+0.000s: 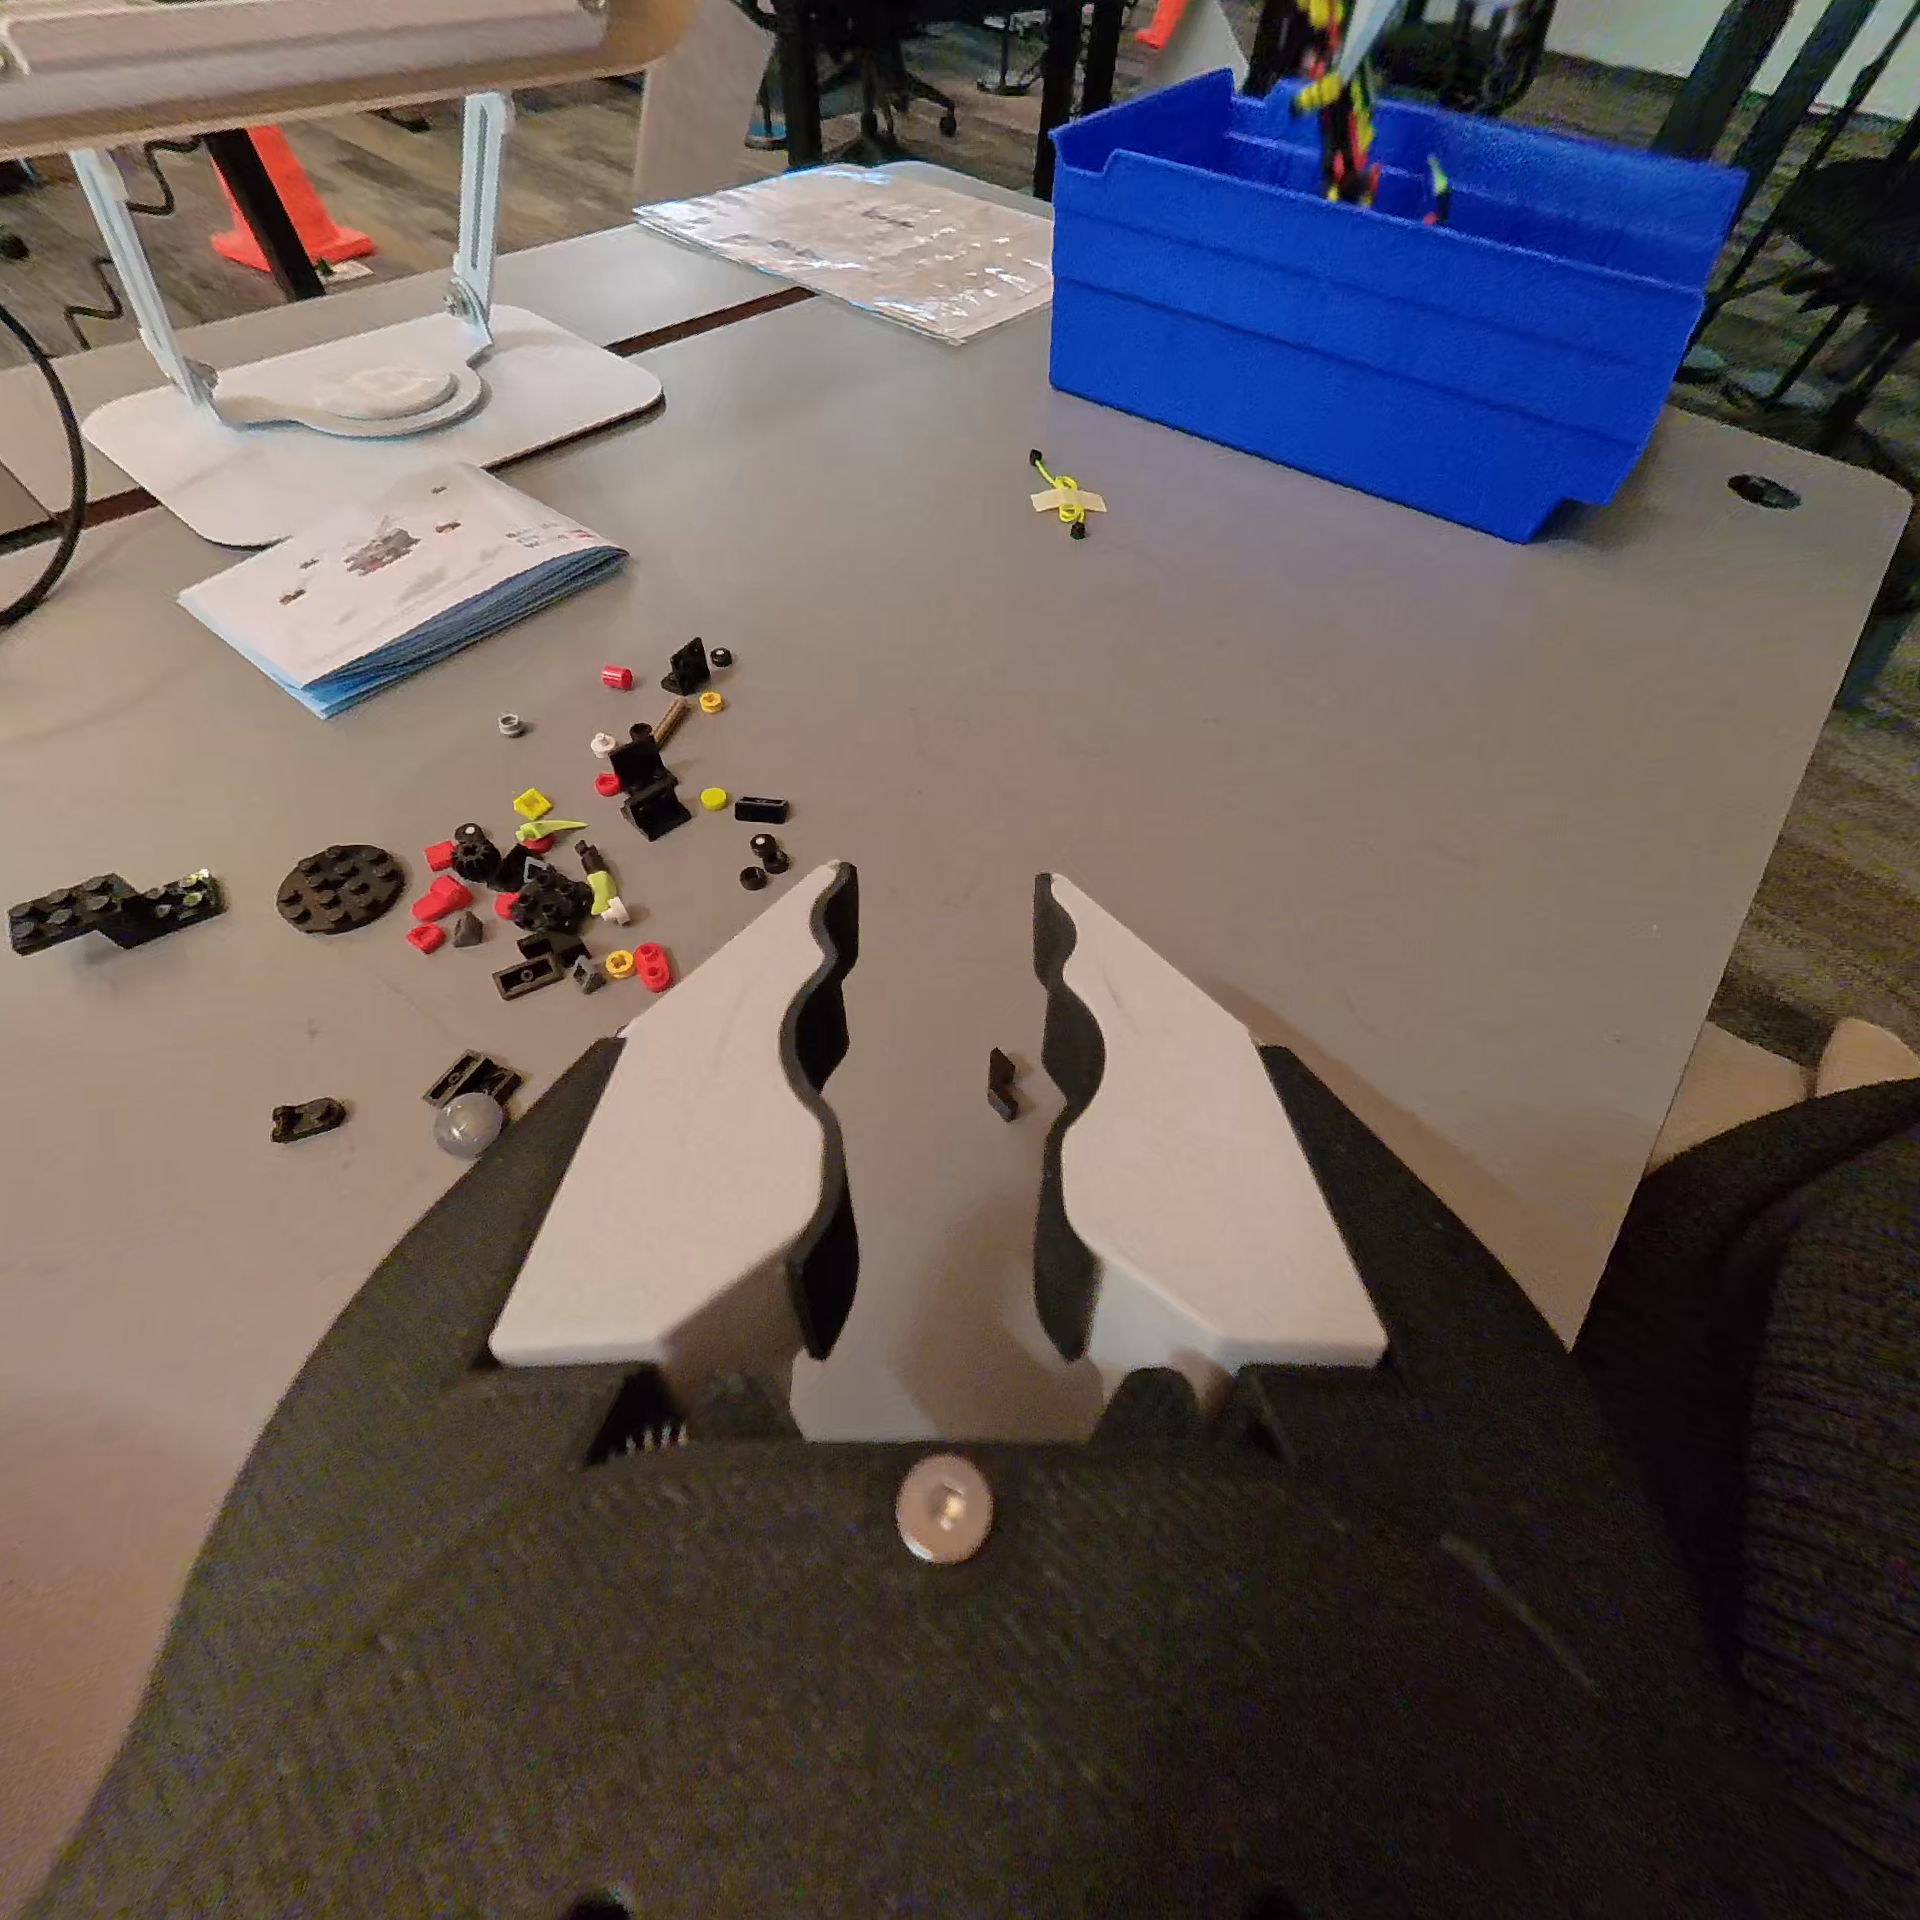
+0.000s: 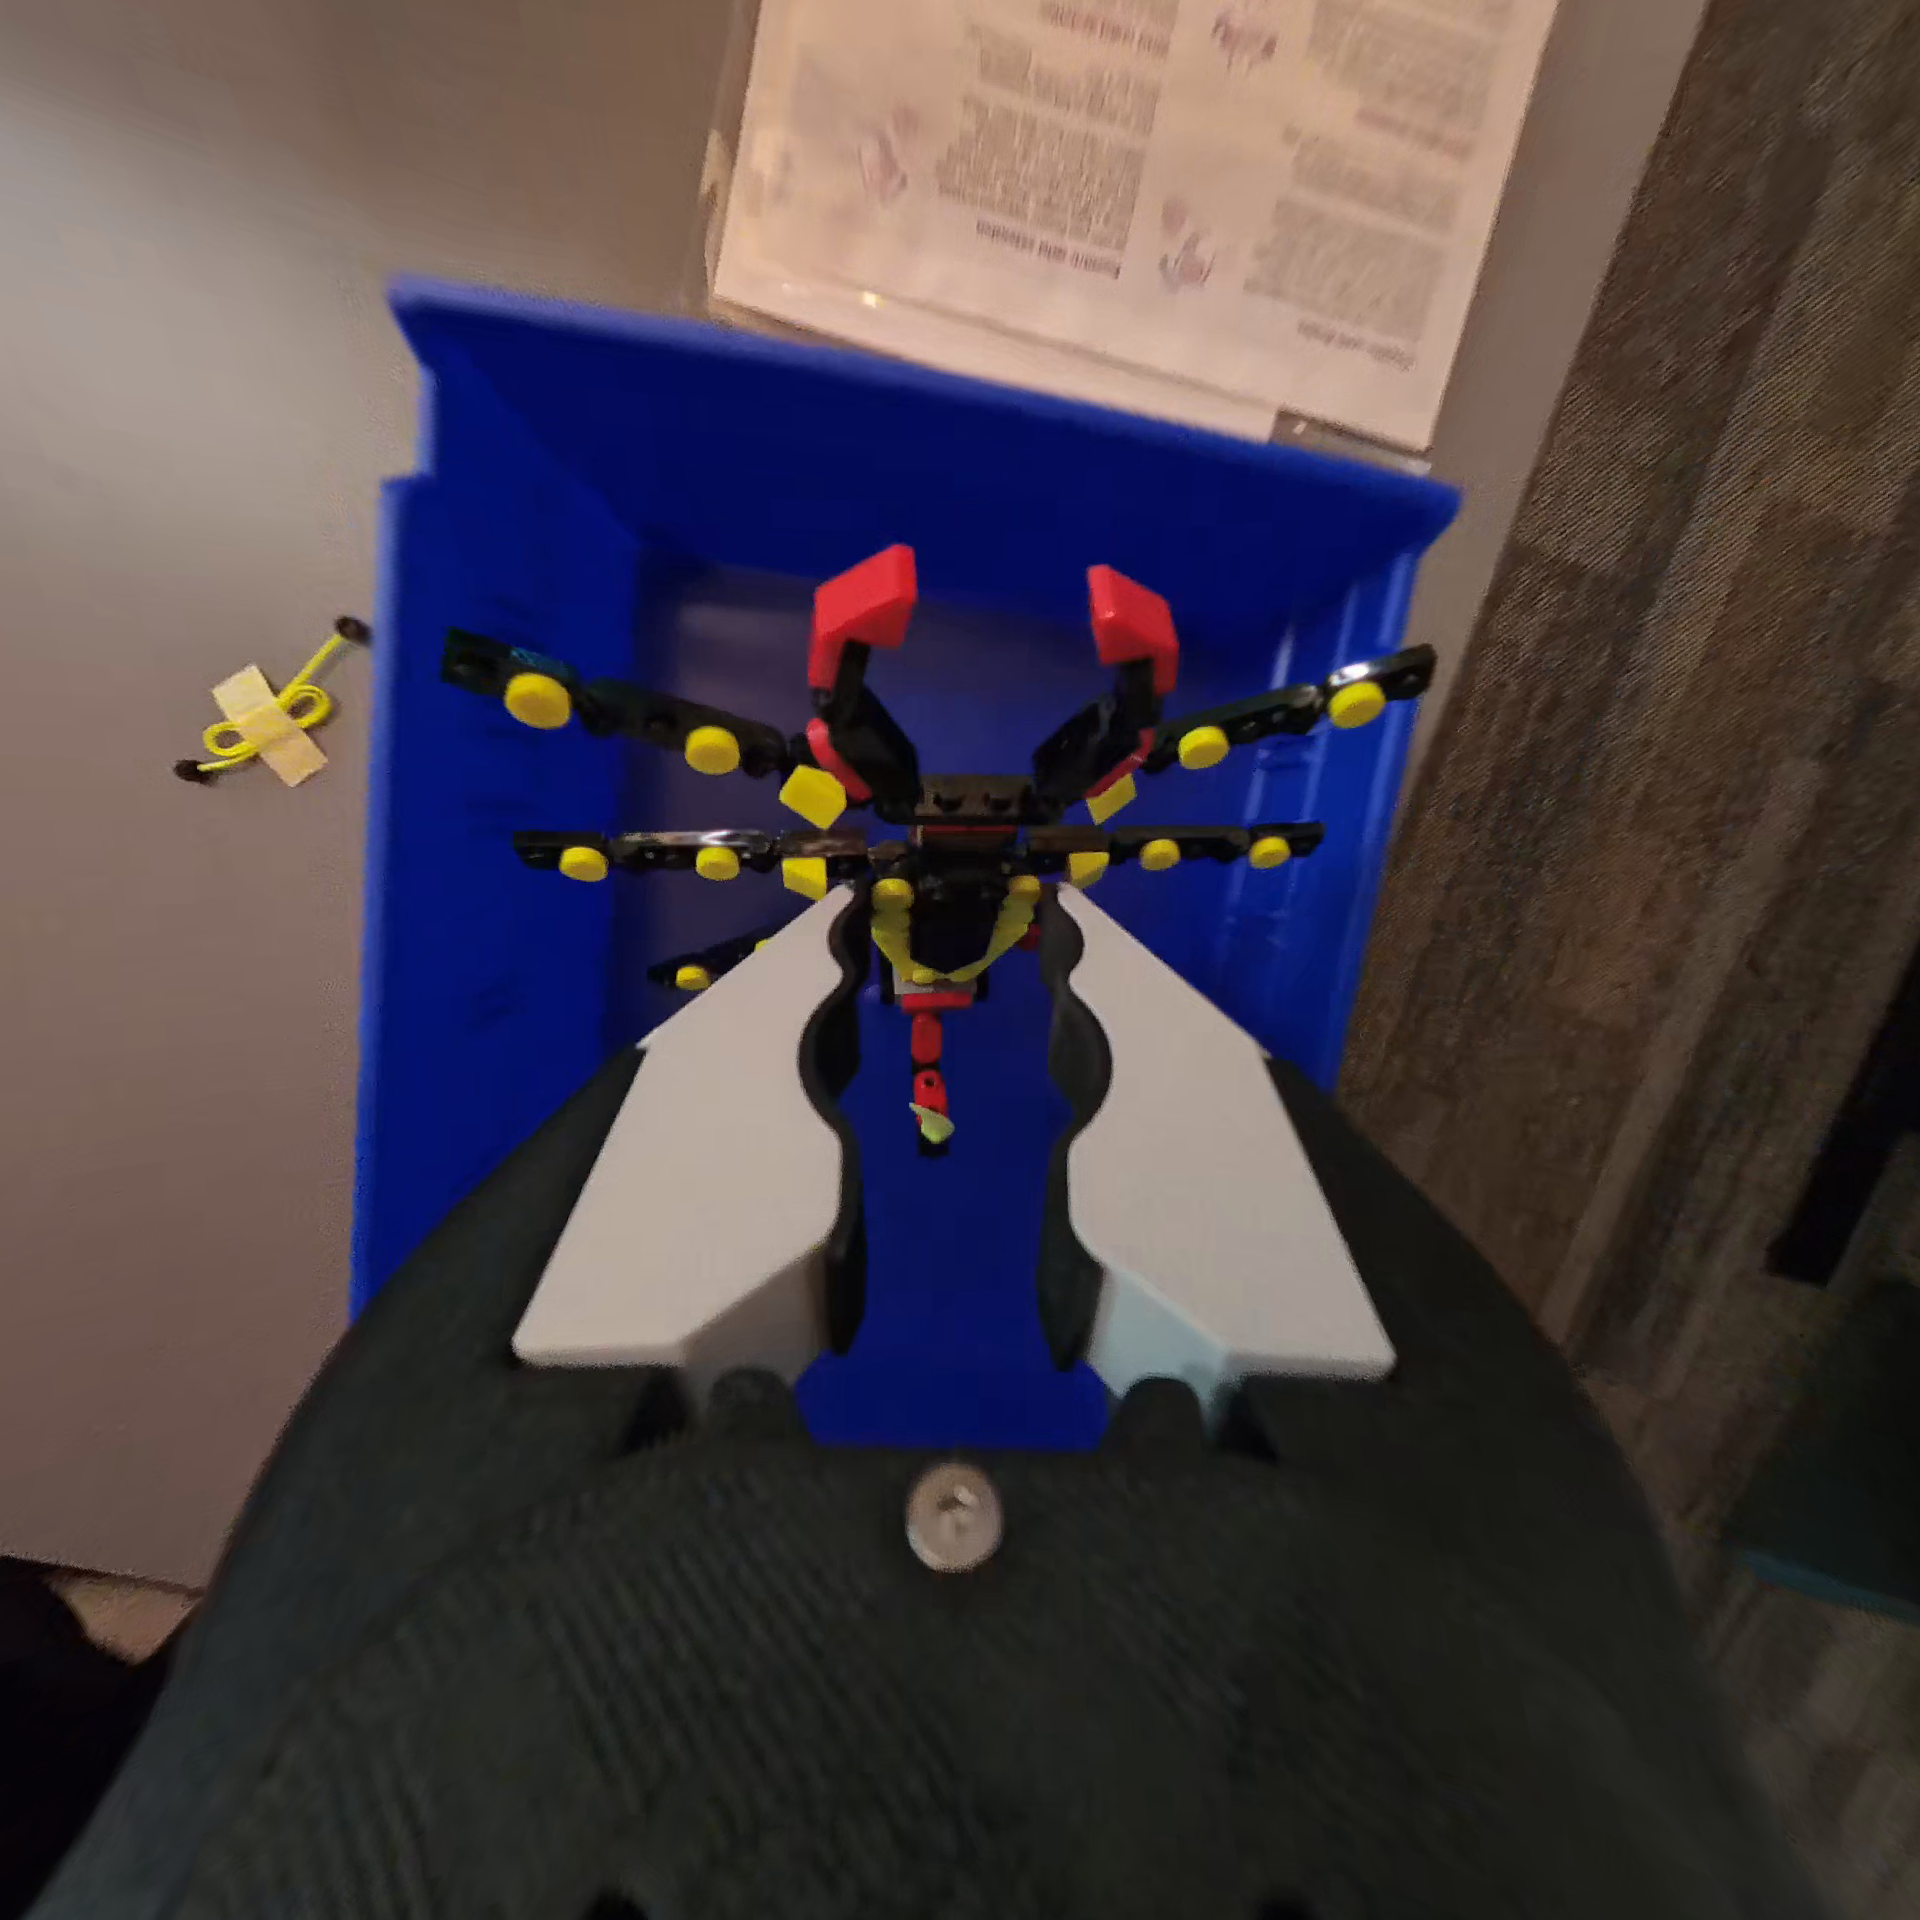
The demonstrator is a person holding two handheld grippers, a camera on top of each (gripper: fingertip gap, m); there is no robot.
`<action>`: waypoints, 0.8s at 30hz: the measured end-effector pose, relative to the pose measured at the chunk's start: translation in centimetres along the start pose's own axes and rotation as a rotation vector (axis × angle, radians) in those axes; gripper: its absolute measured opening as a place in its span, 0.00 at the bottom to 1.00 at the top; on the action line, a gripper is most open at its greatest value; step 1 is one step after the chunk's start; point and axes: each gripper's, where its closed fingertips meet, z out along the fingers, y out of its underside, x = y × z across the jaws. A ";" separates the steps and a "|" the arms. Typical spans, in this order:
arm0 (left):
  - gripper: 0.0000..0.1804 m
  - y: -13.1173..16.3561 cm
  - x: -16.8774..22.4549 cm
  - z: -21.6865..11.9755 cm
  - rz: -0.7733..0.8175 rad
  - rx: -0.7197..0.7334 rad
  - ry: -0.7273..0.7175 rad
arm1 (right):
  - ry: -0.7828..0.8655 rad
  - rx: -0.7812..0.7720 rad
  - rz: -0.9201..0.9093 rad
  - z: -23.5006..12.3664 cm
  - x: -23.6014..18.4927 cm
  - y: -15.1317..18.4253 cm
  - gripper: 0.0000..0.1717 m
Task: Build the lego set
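My right gripper is shut on a black, yellow and red brick-built creature with spread legs and red claws. It holds the creature by the body in the air above the open blue bin. The creature also shows in the left wrist view, hanging over the bin. My left gripper is open and empty, low over the grey table. A small black piece lies on the table between its fingers, untouched. A scatter of loose small bricks lies to its left.
A folded booklet and a white stand base sit at the back left. A sheet in a plastic sleeve lies behind the bin. A yellow cord with tape lies beside the bin. The table's right edge is near. My hands' fingertips stand some 50 cm from each other.
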 end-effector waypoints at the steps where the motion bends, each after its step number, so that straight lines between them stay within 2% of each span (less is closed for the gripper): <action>1: 0.17 0.0 0.0 0.0 0.003 0.001 -0.001 | 0.009 0.023 -0.007 -1.0 0.0 -0.5 0.18; 4: 0.17 -0.1 0.1 -0.1 0.009 0.004 -0.004 | -0.001 0.116 -0.038 -4.3 -1.3 -2.6 0.18; 7: 0.17 -0.1 0.1 0.0 0.012 0.005 -0.010 | -0.036 0.214 -0.114 -7.9 -4.7 -5.1 0.18; 10: 0.17 -0.1 -0.1 0.0 0.012 0.004 -0.019 | -0.089 0.283 -0.246 -10.7 -10.2 -7.2 0.18; 13: 0.17 -0.2 -0.3 -0.2 0.005 0.010 -0.030 | -0.149 0.303 -0.391 -11.8 -16.6 -8.4 0.18; 18: 0.17 0.1 -0.8 -1.1 -0.020 0.016 -0.058 | -0.280 0.238 -0.594 -10.7 -26.6 -7.7 0.18; 24: 0.17 0.4 -1.4 -3.5 -0.036 0.040 -0.117 | -0.405 0.053 -0.760 -5.1 -33.3 -1.1 0.18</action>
